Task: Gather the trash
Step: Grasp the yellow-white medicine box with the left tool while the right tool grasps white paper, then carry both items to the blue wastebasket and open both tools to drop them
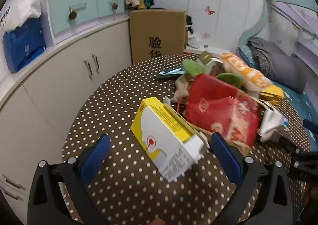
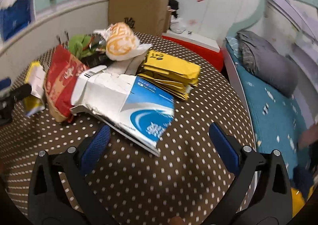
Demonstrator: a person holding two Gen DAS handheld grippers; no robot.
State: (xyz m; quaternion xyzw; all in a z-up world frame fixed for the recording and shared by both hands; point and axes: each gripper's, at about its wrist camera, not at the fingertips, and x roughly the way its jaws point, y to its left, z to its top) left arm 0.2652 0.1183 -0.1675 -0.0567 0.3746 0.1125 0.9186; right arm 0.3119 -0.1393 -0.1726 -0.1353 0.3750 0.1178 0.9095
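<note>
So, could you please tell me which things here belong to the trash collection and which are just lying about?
Belongs to the job:
yellow and white box
red bag
torn blue and white box
orange and white bag
yellow packets
left gripper
right gripper

Just lying about:
large cardboard carton
grey bedding
blue bag on the counter
</note>
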